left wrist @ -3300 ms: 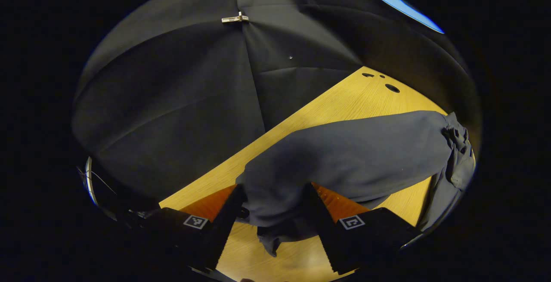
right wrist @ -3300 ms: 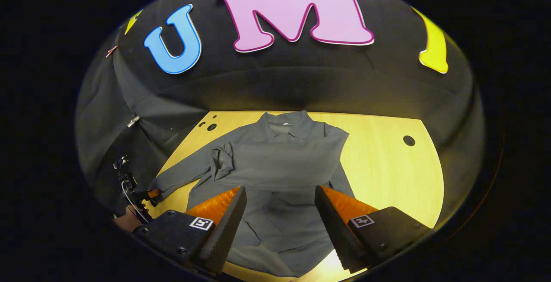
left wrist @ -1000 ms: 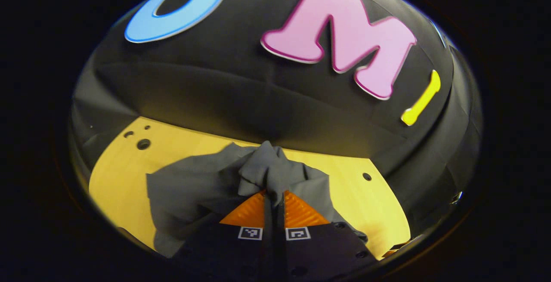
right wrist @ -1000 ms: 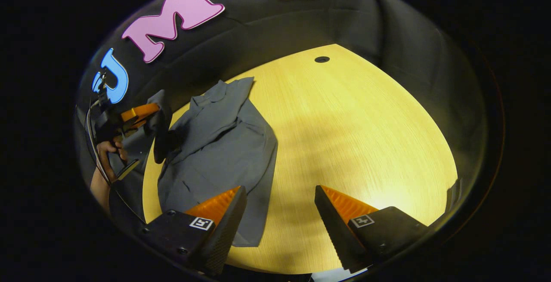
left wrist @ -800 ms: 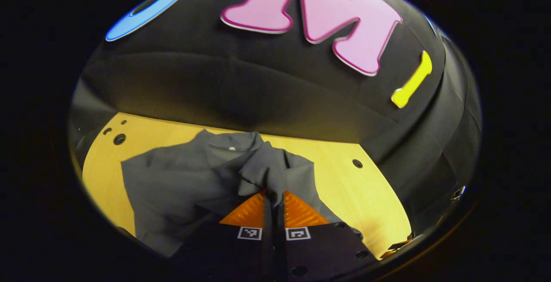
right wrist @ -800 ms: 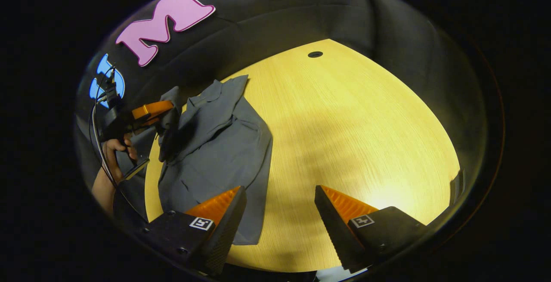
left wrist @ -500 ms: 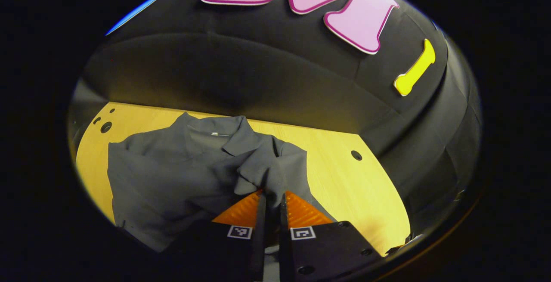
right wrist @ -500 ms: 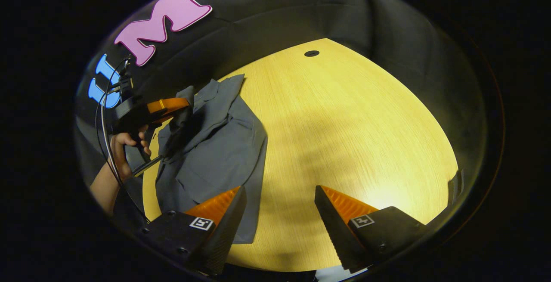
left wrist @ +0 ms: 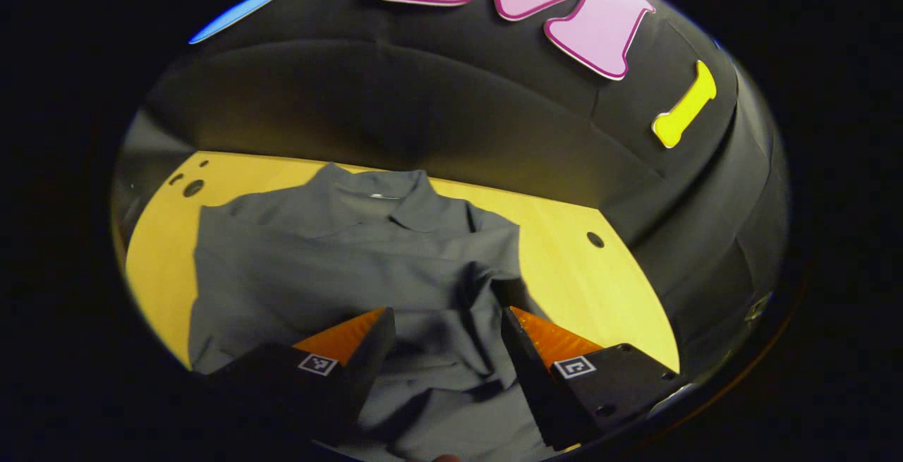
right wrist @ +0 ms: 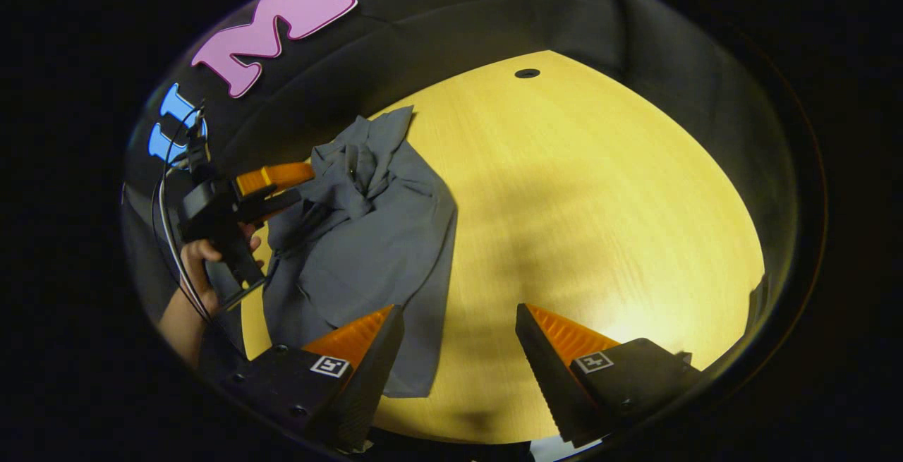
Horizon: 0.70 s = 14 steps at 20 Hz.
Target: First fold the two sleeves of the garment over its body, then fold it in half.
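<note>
A grey collared shirt (left wrist: 338,250) lies on the yellow wooden table (left wrist: 564,271), collar toward the far wall. One sleeve (left wrist: 480,293) lies rumpled across its body. My left gripper (left wrist: 444,321) hovers open just above that sleeve, nothing between its fingers. In the right gripper view the shirt (right wrist: 374,236) lies at the left of the table (right wrist: 600,201), and the left gripper (right wrist: 293,187) stands open at its left edge, held by a hand (right wrist: 201,257). My right gripper (right wrist: 458,321) is open over bare table, its left finger by the shirt's hem.
The black cloth wall (left wrist: 423,109) closes the table at the back and sides. Small round holes mark the tabletop at the far left (left wrist: 192,187) and at the right (left wrist: 595,239). Bare wood (right wrist: 600,236) lies to the right of the shirt.
My left gripper carried the sleeve over the shirt's body, then opened and let it drop there. My right gripper stayed open and barely moved.
</note>
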Available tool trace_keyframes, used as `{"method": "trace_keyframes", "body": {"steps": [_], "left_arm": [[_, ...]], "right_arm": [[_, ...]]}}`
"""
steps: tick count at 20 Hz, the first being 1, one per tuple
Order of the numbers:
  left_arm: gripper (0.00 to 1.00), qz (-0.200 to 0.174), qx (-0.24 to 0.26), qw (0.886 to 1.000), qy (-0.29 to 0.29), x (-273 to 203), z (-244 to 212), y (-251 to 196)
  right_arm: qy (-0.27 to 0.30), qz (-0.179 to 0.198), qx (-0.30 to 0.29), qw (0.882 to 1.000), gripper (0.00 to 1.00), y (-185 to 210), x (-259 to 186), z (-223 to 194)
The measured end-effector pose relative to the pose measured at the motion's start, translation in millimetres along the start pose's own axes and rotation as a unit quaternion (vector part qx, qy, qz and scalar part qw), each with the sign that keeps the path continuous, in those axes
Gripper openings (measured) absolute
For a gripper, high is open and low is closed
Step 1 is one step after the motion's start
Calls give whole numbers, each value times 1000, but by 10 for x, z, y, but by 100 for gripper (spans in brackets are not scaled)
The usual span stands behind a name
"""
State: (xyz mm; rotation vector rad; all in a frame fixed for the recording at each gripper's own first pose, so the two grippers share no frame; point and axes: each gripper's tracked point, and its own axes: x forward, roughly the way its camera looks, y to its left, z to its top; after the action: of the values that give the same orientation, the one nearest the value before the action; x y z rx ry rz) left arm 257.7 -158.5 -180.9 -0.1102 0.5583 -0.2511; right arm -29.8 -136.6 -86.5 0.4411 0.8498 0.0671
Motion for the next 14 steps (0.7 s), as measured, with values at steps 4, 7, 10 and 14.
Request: {"method": "trace_keyframes", "body": {"steps": [4, 7, 10, 14], "left_arm": [[95, 66, 15, 998, -7, -626, -344, 727], [95, 119, -11, 993, -2, -1149, -695, 1230], [96, 171, -51, 984, 11, -1641, -1125, 1657], [95, 223, -90, 970, 43, -2018, -1730, 1987]], "right_arm": [[18, 11, 9, 1000, 99, 143, 214, -31], [30, 16, 19, 999, 99, 245, 329, -91], [46, 17, 11, 999, 99, 347, 425, -208], [71, 8, -7, 997, 99, 460, 518, -438]]}}
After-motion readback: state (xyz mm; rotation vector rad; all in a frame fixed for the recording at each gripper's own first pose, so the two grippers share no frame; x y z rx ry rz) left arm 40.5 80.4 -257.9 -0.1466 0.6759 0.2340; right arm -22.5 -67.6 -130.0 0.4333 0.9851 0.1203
